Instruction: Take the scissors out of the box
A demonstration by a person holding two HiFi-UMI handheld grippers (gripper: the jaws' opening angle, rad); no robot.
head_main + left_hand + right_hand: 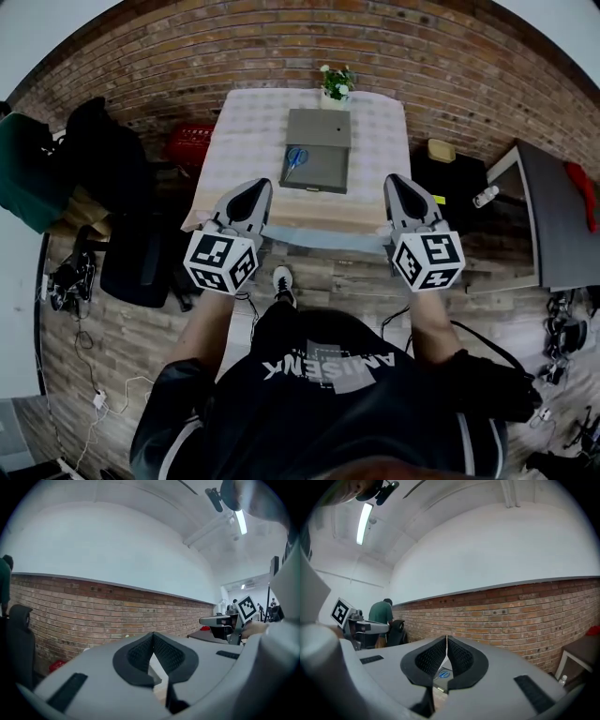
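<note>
Blue-handled scissors [296, 157] lie in the open grey box [319, 169] on the table [246, 122] ahead, its lid folded back towards the brick wall. My left gripper [254, 192] hovers shut near the table's front edge, left of the box, with nothing in it. To the box's right my right gripper [399, 185] is also shut and empty. In the right gripper view the scissors [443, 673] and the box [440, 680] show just below the meeting fingertips of the right gripper [446, 639]. The left gripper [153, 636] points level at the wall.
A small potted plant [336, 84] stands at the table's far edge behind the box. A black chair [141, 253] and bags are on the floor at the left, a dark desk [553, 216] at the right. A person in green [383, 616] stands by the wall.
</note>
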